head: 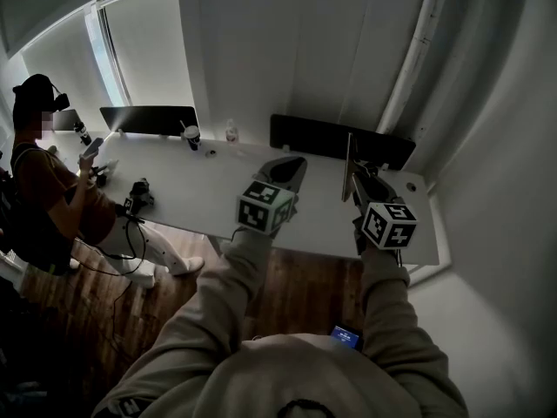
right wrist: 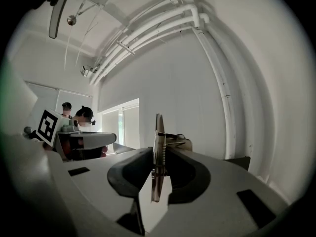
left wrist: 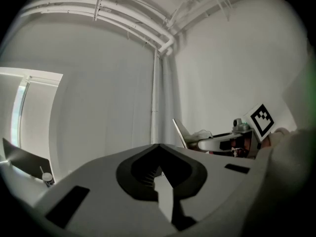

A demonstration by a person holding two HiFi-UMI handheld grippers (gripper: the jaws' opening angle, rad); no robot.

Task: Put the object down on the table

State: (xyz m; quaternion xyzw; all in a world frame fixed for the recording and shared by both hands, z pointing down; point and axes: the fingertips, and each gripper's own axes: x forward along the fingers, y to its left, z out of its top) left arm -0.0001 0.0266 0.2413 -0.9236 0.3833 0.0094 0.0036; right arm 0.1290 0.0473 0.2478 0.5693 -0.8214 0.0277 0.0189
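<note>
right gripper (right wrist: 158, 154): clamped on thin upright grey board with metal spring clip (right wrist: 158, 126) | left gripper (left wrist: 158, 147): jaws together, empty | both over long white table (head: 200, 200)

The head view looks steeply down from above its wearer's shoulders onto the white bench (head: 200, 194). The left tongs (head: 289, 171) and right tongs (head: 355, 184) sit at arm's length near centre. Each gripper view sits close behind its own jaws, tilted up toward the wall and ceiling pipes (right wrist: 163, 23). The left gripper view catches the right tongs and their thin board (left wrist: 178, 132) at 3 o'clock. The right gripper view shows the left tongs at 9 o'clock, and beyond them the headset-wearing person (head: 43, 181) seen at the head view's 9 o'clock.
</note>
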